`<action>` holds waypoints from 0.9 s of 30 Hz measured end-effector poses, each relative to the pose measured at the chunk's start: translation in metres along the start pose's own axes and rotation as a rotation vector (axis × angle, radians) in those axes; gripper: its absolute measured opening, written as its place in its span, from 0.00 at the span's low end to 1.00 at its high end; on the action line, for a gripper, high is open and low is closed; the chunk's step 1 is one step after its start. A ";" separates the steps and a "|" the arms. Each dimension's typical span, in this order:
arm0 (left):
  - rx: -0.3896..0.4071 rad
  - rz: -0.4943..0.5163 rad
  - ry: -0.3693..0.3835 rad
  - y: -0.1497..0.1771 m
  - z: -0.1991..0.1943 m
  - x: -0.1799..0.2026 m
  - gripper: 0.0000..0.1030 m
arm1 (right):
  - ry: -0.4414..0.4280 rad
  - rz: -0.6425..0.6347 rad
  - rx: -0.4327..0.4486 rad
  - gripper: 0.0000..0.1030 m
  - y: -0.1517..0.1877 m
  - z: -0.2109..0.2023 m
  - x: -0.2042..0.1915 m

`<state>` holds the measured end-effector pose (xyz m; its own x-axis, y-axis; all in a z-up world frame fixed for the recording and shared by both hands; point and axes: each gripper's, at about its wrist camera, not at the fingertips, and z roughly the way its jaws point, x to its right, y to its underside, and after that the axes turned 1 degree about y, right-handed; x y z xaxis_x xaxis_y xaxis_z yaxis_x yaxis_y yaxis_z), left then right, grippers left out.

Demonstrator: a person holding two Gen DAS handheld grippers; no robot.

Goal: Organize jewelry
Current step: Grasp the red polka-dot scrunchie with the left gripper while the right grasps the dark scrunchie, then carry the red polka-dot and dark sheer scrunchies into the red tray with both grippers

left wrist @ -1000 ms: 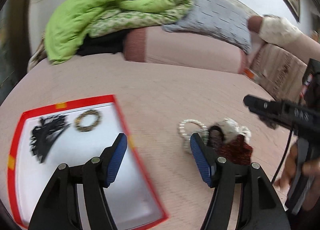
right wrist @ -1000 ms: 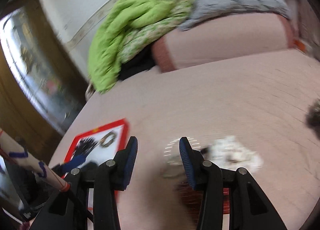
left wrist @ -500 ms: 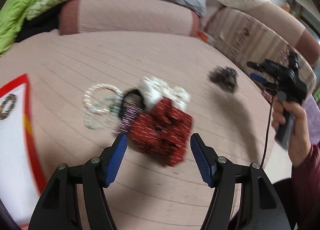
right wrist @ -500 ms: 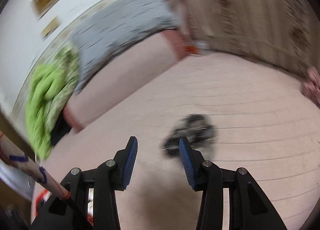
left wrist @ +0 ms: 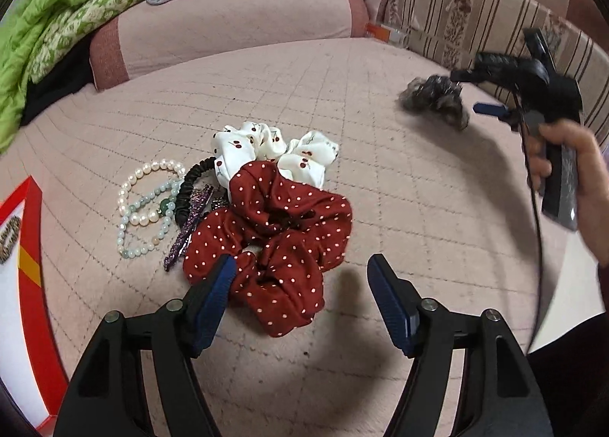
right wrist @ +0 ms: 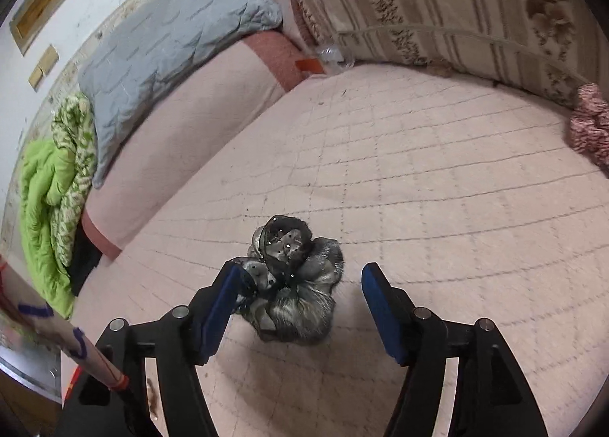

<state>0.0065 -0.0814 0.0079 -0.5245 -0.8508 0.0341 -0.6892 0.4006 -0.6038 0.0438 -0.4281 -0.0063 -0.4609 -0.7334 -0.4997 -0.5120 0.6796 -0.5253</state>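
Opening, both grippers straddle scrunchies: left gripper the red scrunchie, right gripper the grey scrunchie.

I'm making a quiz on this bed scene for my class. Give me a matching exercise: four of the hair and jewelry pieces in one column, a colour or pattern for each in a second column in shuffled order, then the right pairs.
Things:
1. scrunchie nearest the left gripper
2. scrunchie behind it
3. scrunchie between the right gripper's fingers
4. long hair clip

Looks:
A. white with cherries
B. purple glitter
C. dark red with pale dots
D. grey and sheer black

Pairs: 1-C, 2-A, 3-D, 4-B
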 end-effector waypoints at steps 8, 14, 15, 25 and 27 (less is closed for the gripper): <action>0.016 -0.048 -0.053 0.001 0.009 -0.009 0.42 | 0.038 -0.045 -0.067 0.33 -0.002 0.042 -0.013; 0.035 -0.113 -0.034 0.001 0.002 -0.019 0.24 | -0.021 -0.045 -0.055 0.15 -0.002 0.028 -0.027; 0.044 -0.113 -0.034 0.000 -0.001 -0.019 0.24 | -0.042 -0.053 -0.040 0.15 -0.002 0.020 -0.034; 0.141 -0.154 -0.055 -0.005 -0.037 -0.038 0.23 | -0.256 -0.237 0.028 0.15 0.035 -0.036 -0.124; 0.159 -0.162 -0.062 -0.006 -0.046 -0.045 0.23 | -0.280 -0.266 0.024 0.15 0.045 -0.040 -0.139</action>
<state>0.0112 -0.0298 0.0460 -0.3780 -0.9209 0.0949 -0.6719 0.2024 -0.7124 0.0560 -0.2957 0.0670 -0.0968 -0.8540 -0.5112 -0.5679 0.4692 -0.6763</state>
